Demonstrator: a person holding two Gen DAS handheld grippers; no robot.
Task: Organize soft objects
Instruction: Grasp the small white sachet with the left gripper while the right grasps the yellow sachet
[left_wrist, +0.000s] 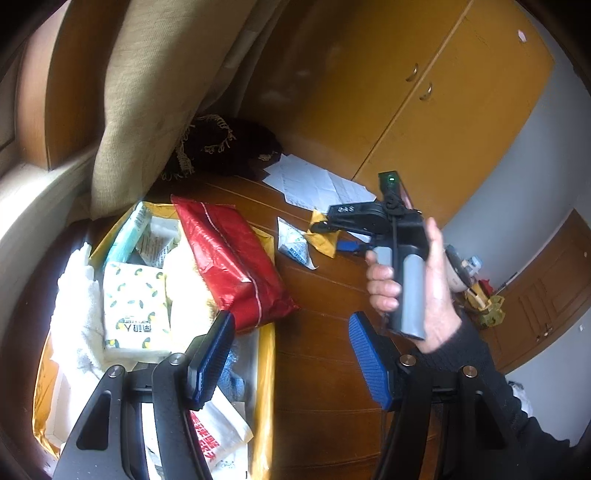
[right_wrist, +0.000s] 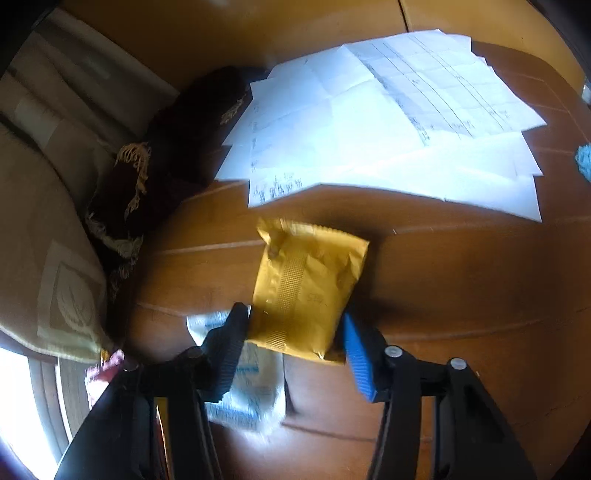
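Though blurred, right tongs (right_wrist: 295, 332) pinch gold packet (right_wrist: 308, 284), near edge hidden; left tongs (left_wrist: 291, 354) apart.

I read little here. Tissue pack (left_wrist: 135, 306) with yellow-and-dark leaf pattern: large characters along lower edge, upside down, one looks like "人", rest unsure. White bag (left_wrist: 218, 435) below left gripper: big red characters, cut off, not legible to me. Paper sheets (right_wrist: 388, 122) on surface: ruled tables and handwritten lines, too blurred. Yellow packet (right_wrist: 306, 284): faint pen scrawl, unreadable.
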